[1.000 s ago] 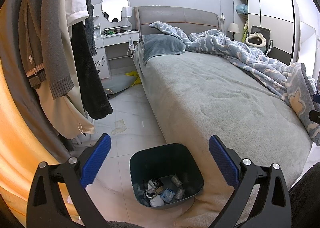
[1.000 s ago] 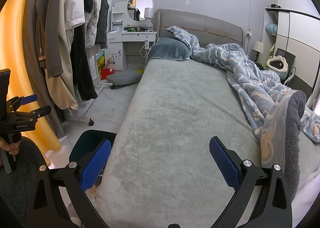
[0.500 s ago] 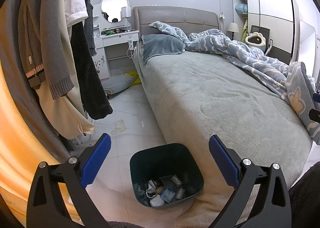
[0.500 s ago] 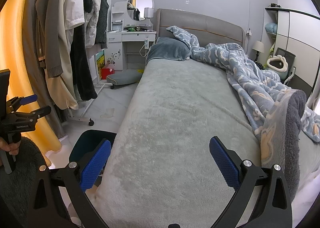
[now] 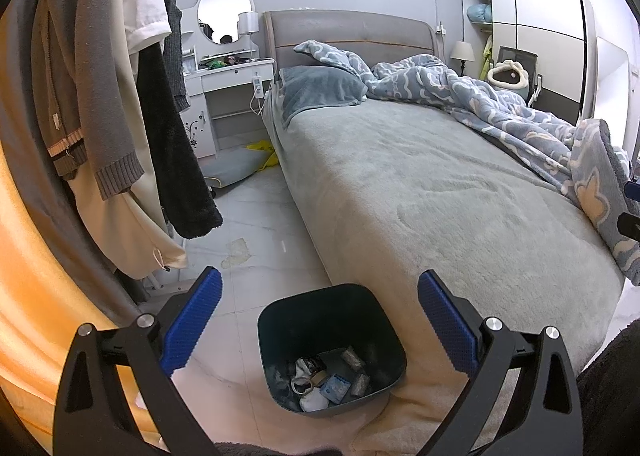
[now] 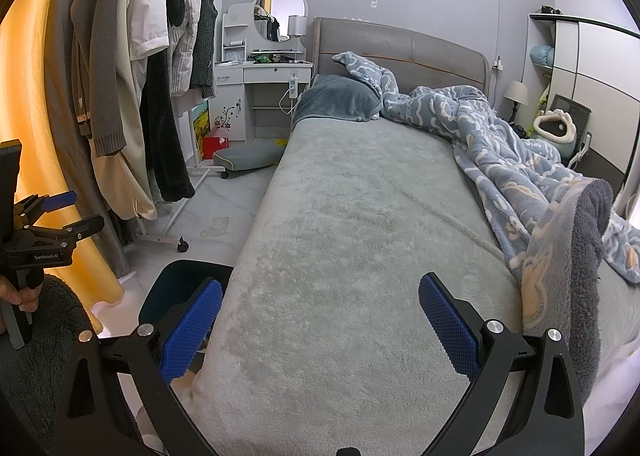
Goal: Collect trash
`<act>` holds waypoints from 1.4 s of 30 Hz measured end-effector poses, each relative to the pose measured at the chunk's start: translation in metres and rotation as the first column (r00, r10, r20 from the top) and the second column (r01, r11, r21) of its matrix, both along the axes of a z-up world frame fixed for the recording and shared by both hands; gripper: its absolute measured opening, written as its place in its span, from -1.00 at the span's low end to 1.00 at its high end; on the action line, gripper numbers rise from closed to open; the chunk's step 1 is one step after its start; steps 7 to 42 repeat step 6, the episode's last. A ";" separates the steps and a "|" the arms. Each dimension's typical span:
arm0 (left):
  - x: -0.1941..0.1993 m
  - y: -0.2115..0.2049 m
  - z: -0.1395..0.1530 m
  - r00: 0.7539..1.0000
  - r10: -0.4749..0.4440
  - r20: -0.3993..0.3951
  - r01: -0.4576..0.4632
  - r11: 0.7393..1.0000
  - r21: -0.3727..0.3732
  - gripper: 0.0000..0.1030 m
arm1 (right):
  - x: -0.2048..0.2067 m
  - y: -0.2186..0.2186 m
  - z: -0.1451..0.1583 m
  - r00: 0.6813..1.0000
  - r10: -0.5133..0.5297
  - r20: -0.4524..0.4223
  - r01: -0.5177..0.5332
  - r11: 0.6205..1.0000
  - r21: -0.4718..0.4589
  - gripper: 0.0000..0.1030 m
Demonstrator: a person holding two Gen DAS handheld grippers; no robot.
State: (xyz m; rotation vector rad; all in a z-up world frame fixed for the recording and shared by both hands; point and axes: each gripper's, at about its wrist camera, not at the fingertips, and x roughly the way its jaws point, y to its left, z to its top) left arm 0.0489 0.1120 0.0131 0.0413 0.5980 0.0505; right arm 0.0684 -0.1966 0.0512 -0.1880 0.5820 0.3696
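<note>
A dark teal trash bin stands on the floor against the bed's near corner, with several wrappers and scraps at its bottom. My left gripper hangs open and empty above the bin. My right gripper is open and empty over the near end of the grey bed; the bin's rim shows left of the mattress. The left gripper also shows at the left edge of the right wrist view. A pale scrap lies on the floor tiles.
A clothes rack with hanging coats stands on the left, its wheeled foot on the floor. An orange curtain is beside it. A blue blanket is bunched along the bed's right side. A white dresser and floor cushion are at the back.
</note>
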 end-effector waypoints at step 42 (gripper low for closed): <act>0.001 0.003 0.000 1.000 0.003 0.000 -0.003 1.000 -0.002 0.94 | 0.000 -0.001 0.000 1.000 0.000 -0.001 0.000 1.000 0.001 0.94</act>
